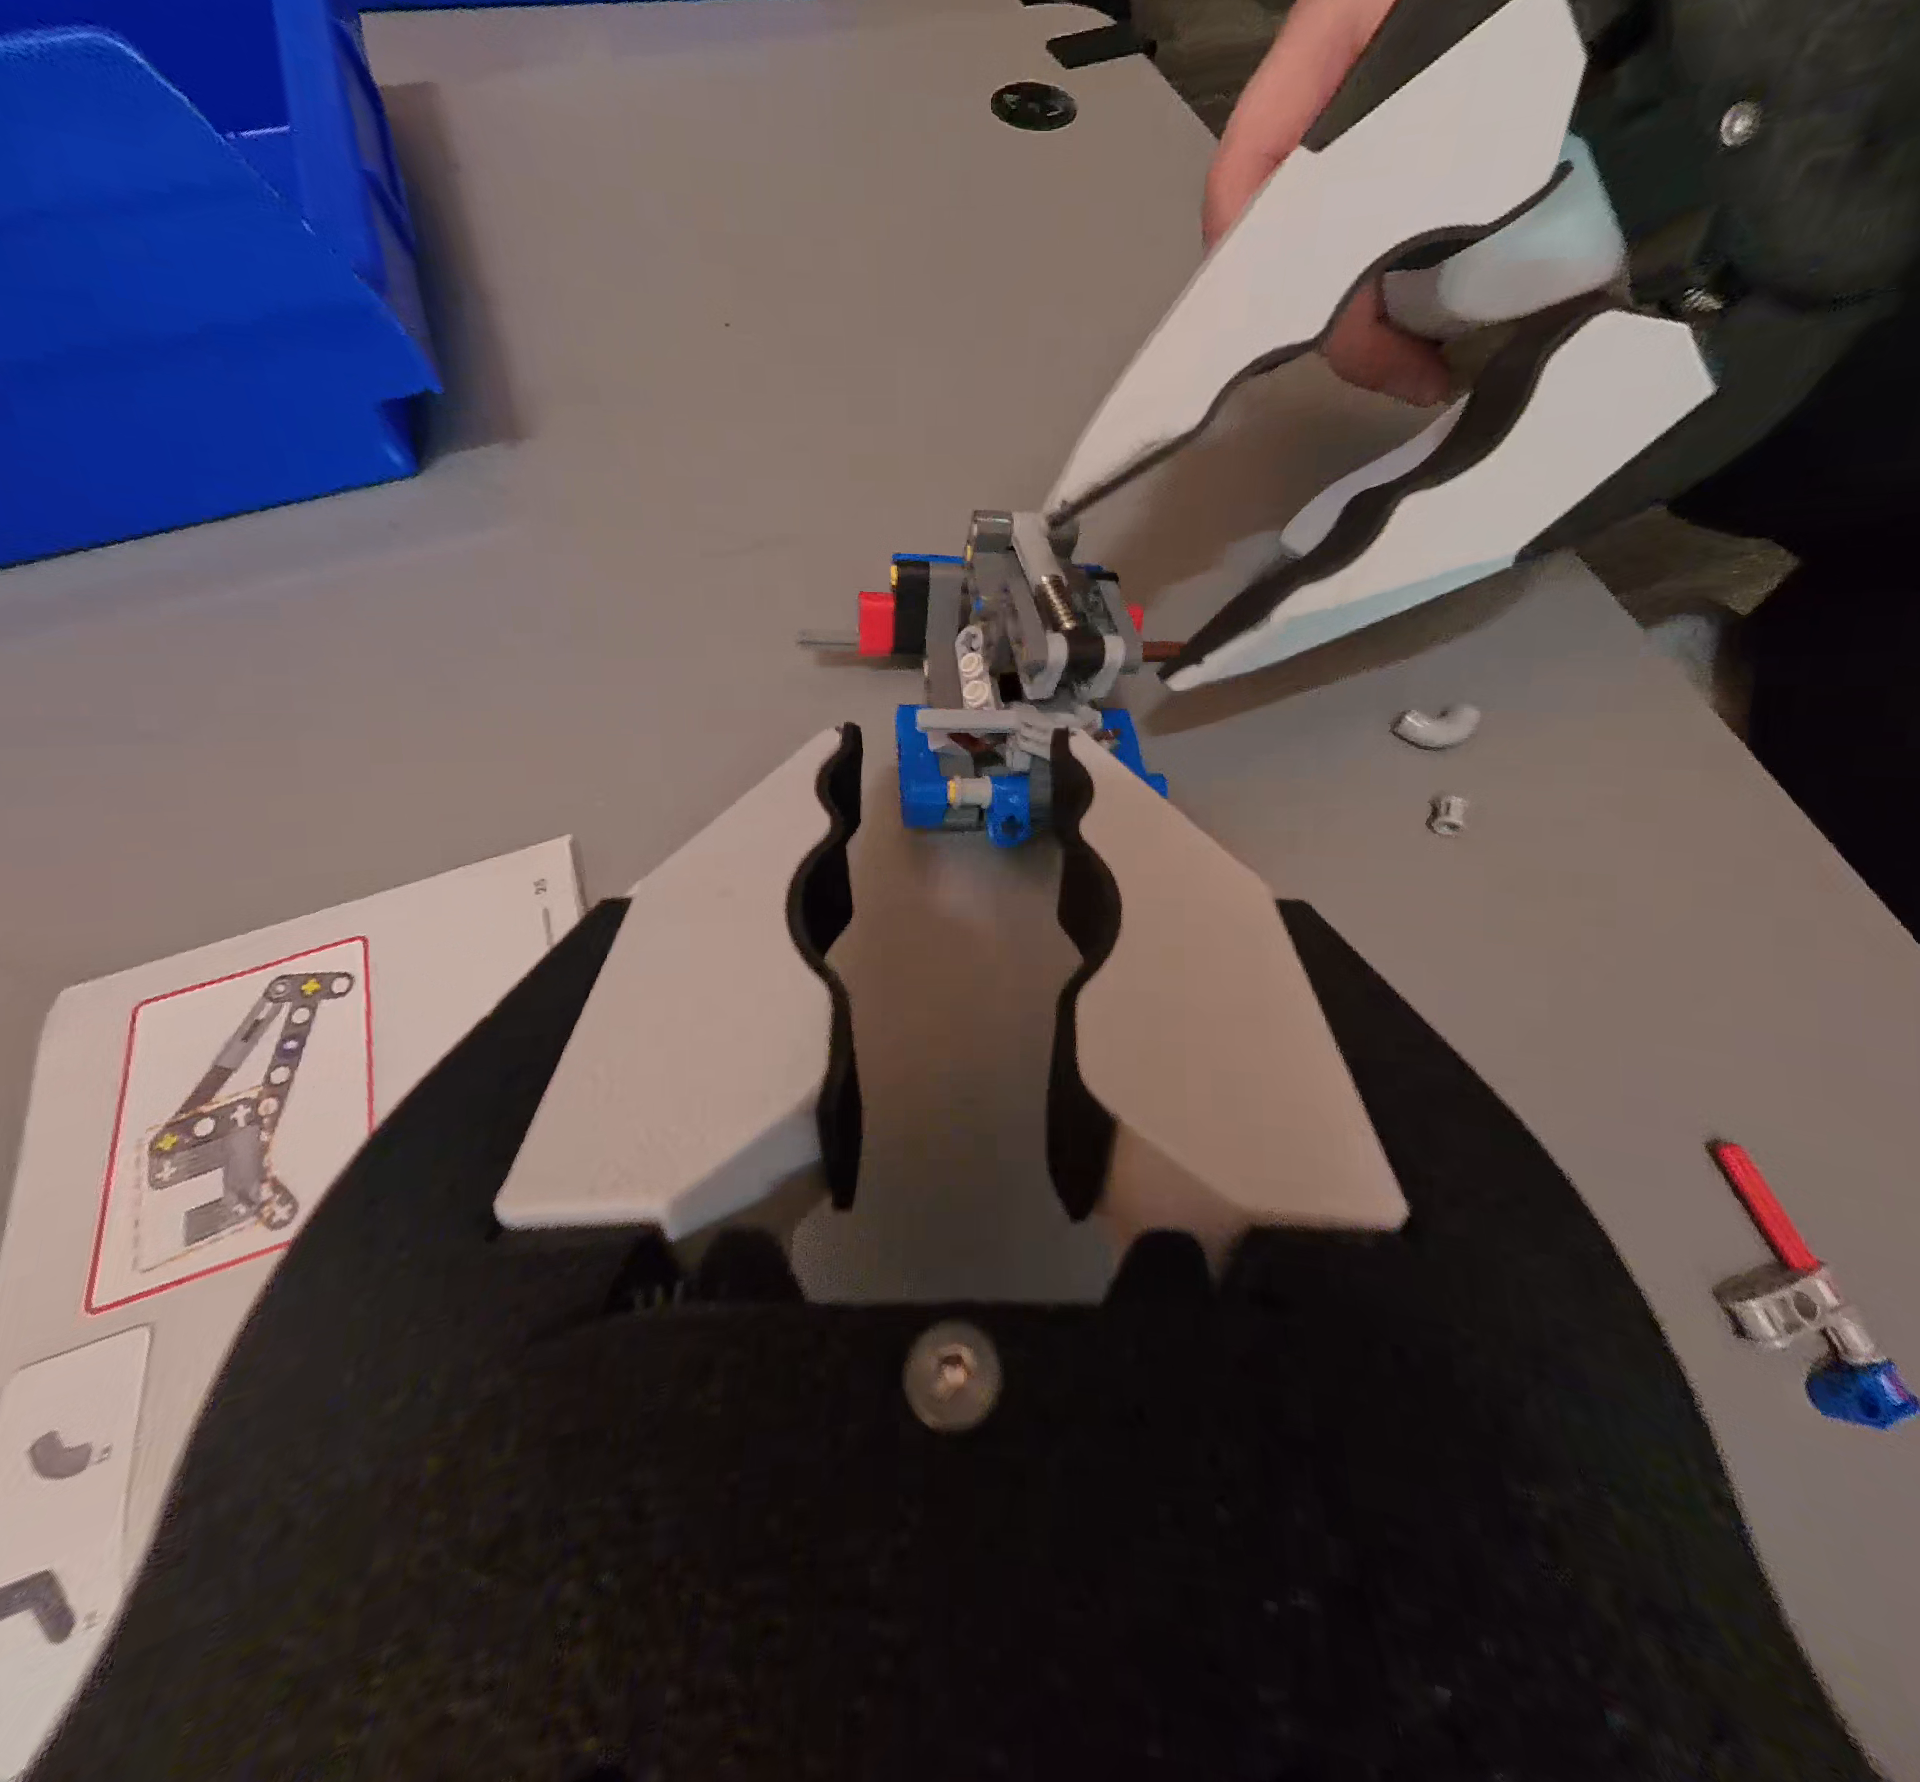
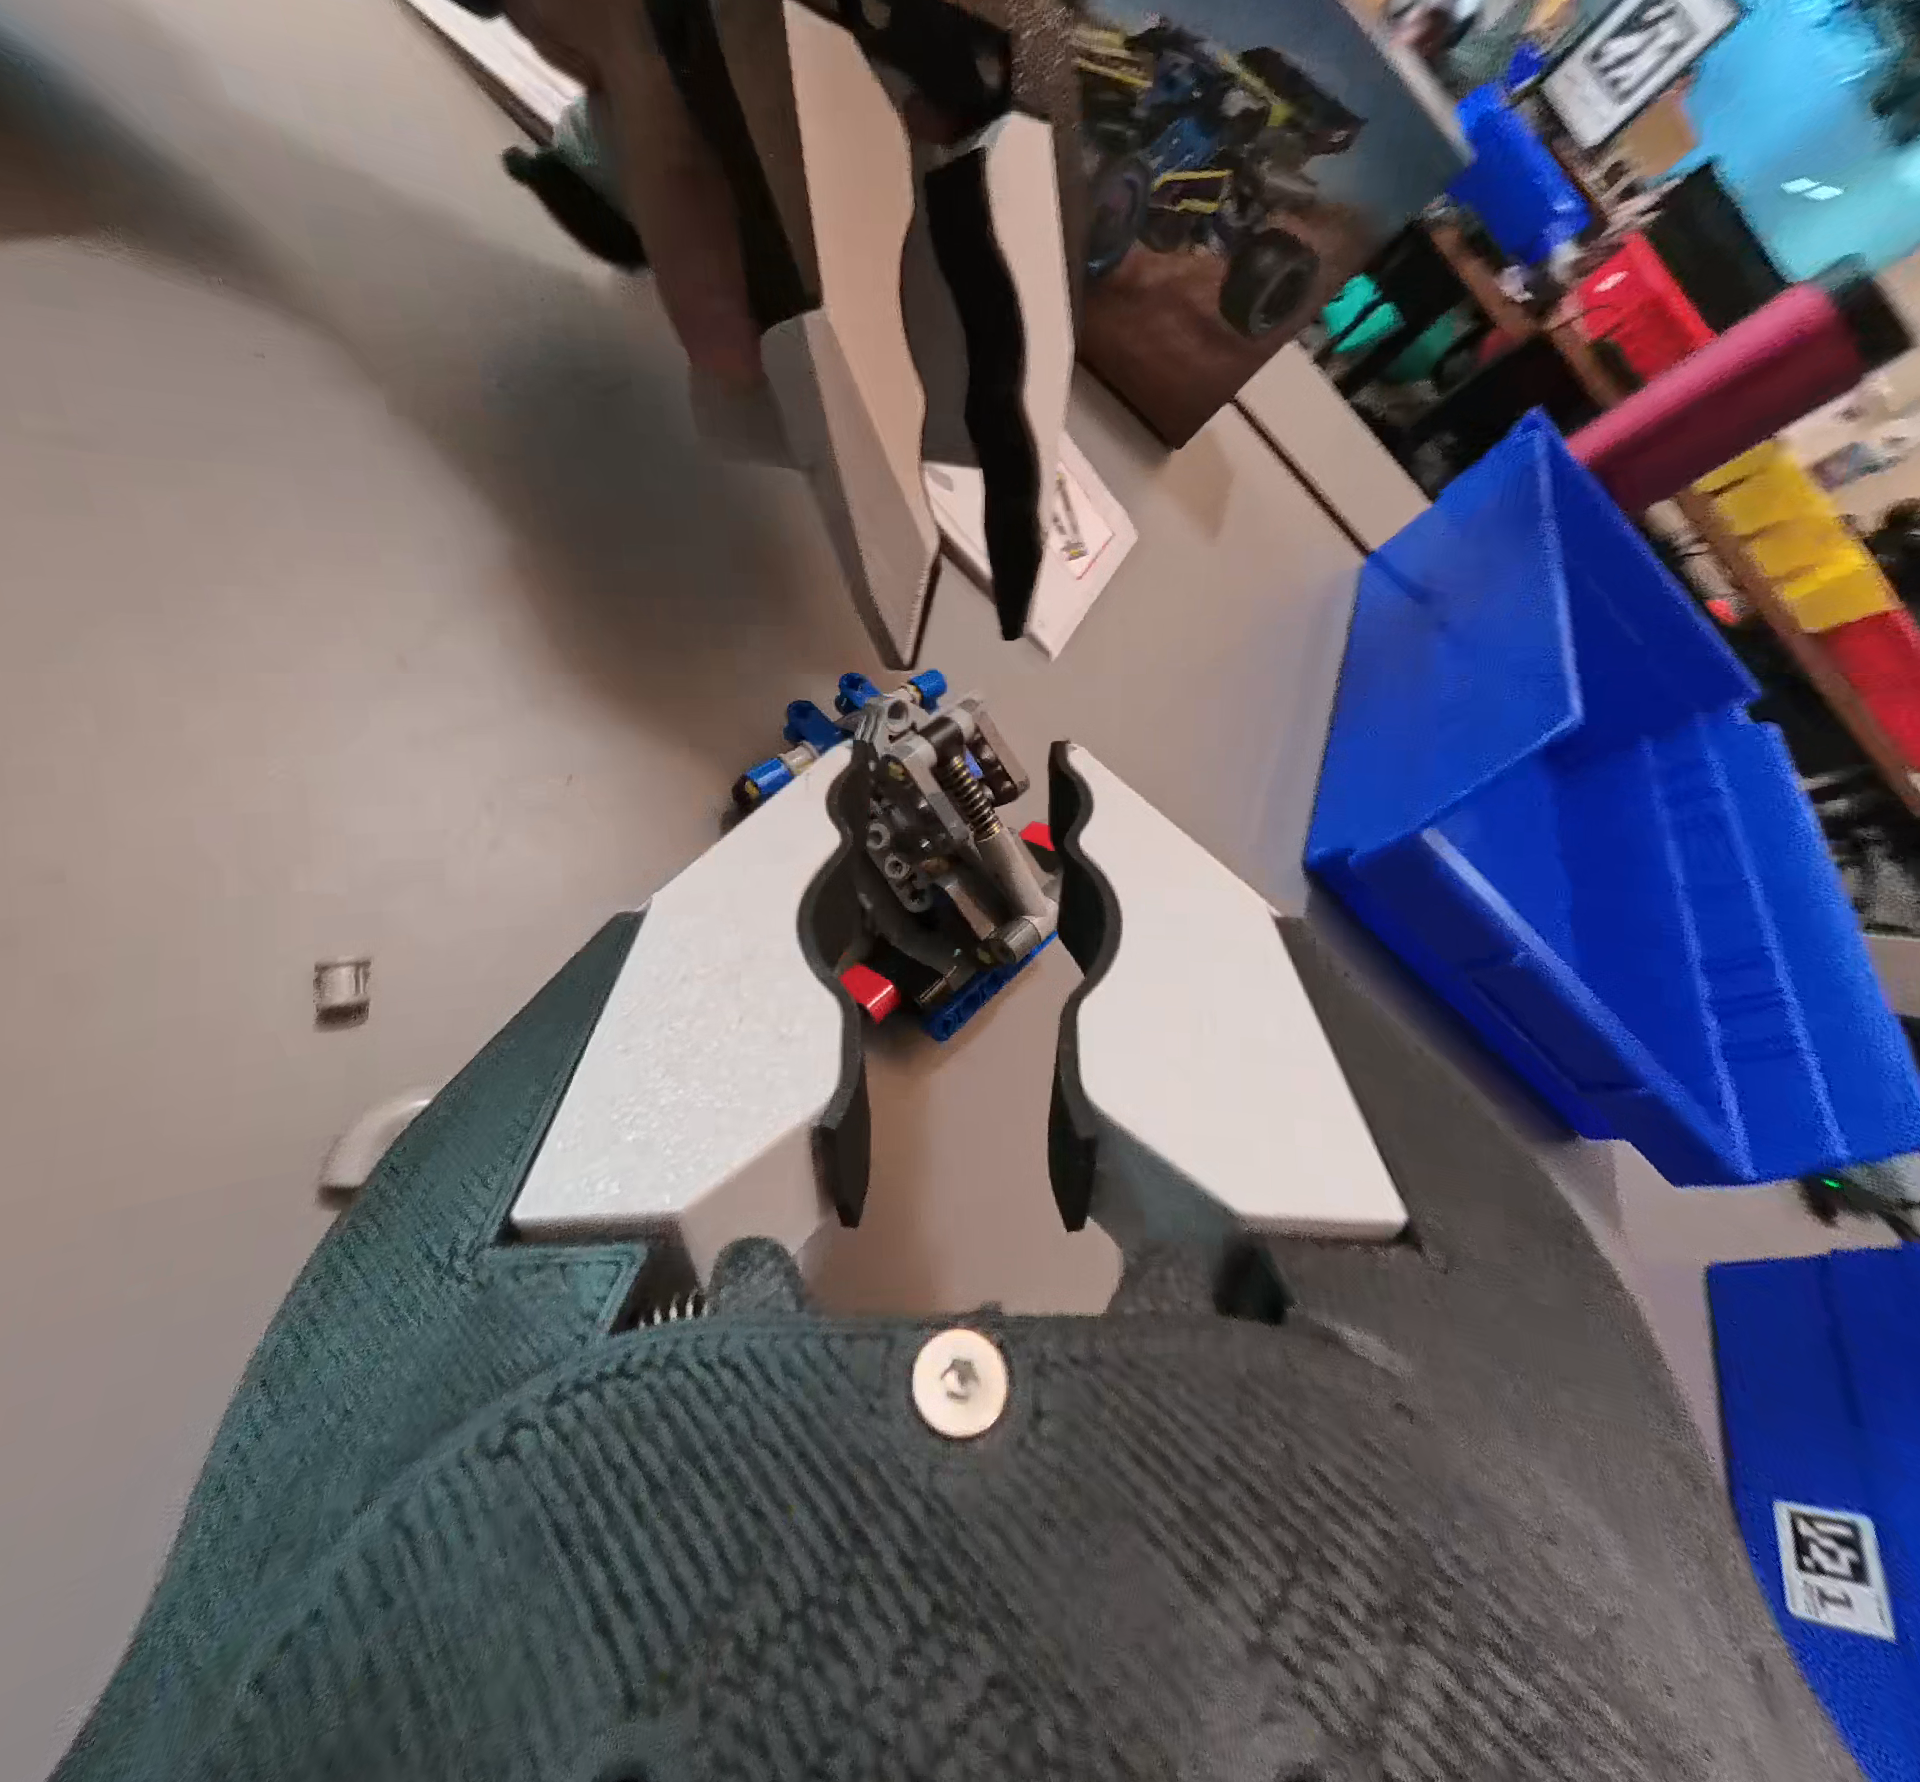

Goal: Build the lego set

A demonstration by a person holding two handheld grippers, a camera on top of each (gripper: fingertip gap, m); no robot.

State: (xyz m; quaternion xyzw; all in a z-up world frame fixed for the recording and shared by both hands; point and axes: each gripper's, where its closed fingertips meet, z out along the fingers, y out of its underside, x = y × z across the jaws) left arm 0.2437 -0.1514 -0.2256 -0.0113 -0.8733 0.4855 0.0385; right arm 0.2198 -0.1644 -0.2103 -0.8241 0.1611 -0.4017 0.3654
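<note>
The toy brick model (image 1: 1003,683) sits on the table (image 1: 675,382), straddled by the right gripper (image 2: 956,776) with jaws open, and just ahead of the left gripper (image 1: 956,745), jaws open too. It looks light, rigid, with fragile press-fit joints; its blue base seems the safest hold.

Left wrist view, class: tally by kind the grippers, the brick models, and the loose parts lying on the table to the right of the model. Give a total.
Grippers: 2, left gripper, right gripper
Brick model: 1
Loose parts: 3, white bend, grey bush, red-axle piece
Total: 6
</note>
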